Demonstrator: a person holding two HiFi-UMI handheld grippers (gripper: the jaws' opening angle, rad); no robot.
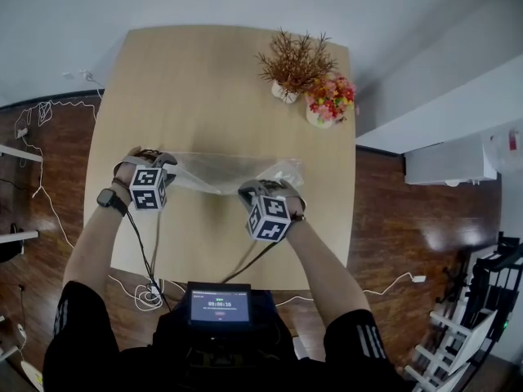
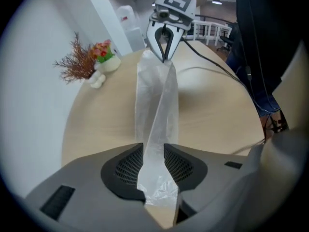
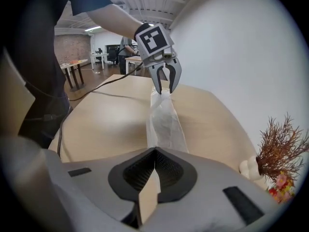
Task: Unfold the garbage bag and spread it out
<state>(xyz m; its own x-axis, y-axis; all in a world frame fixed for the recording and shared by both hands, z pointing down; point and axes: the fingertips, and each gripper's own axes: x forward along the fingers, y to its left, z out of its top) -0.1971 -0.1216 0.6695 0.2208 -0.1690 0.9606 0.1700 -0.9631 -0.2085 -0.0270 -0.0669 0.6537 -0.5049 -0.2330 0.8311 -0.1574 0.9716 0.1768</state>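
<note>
We see a clear, thin, crinkled bag [image 1: 221, 172], partly twisted into a narrow strip, over the table [image 1: 204, 72] near its front edge, long axis along that edge. Right gripper [image 2: 165, 59] pinches one end. Left gripper [image 3: 165, 90] is spread, with the bag between its jaws.

Forearms [image 1: 91, 247] outstretched side by side; left gripper [image 3: 164, 87], fingers slightly parted; right gripper [image 2: 165, 56], fingers pressed together.
</note>
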